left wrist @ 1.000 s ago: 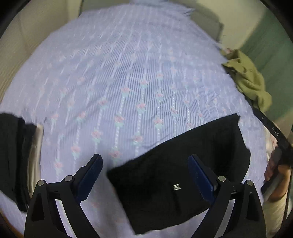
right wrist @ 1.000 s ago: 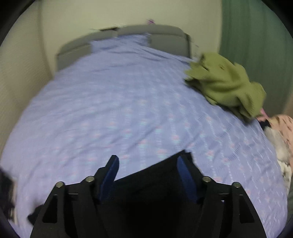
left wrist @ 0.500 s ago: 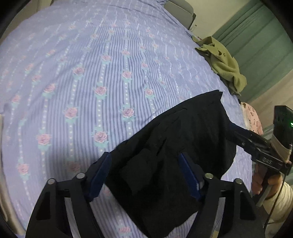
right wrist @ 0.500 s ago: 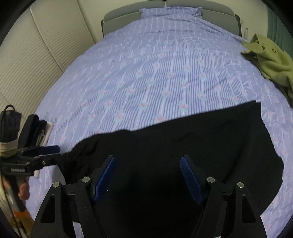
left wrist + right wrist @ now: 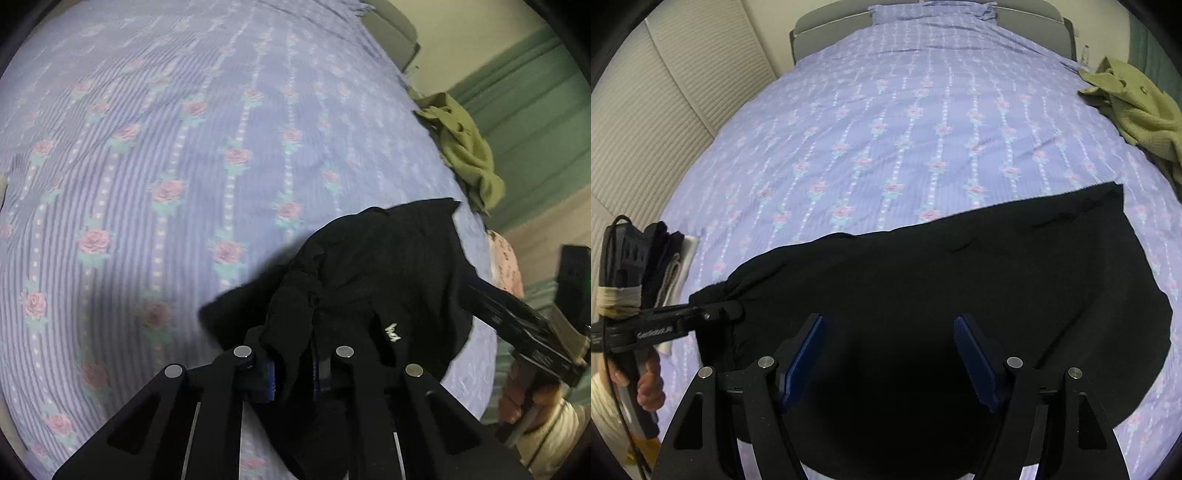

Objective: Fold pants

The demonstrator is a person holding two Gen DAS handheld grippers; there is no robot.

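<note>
- Bedroom scene: bed [image 5: 923, 122] covered with a lilac rose-striped sheet, louvred doors seen at far left, green curtain at right.
- At the bed's left edge a small stack of folded dark and pale clothes [image 5: 670, 266] is seen, close behind the left hand-held gripper.
- Left hand-held gripper [image 5: 293, 373]: jaws were wide a second ago and are now closing; a bunched fold of the black pants [image 5: 942, 295] is caught between the blue pads. It has also dropped from above the bed down onto the cloth.
- In the right wrist view the same left tool is seen at the pants' left end, where the fabric is gathered into a tight ridge.
- Pants lie spread across the near part of the bed, wide side running left to right; a small white logo [image 5: 392, 328] shows near the gripped end.
- Right hand-held gripper [image 5: 888, 360]: jaws are held wide apart over the middle of the pants, nothing pinched, opening unchanged over the last second; the view has swung down from the headboard to the cloth.
- Olive garment [image 5: 1137, 107] lies crumpled at the bed's far right edge, well apart from the pants.
- Judgement: one end is now being secured, so a grasp by the right side is probably needed before any fold can be lifted over; the fold itself is not yet begun.
</note>
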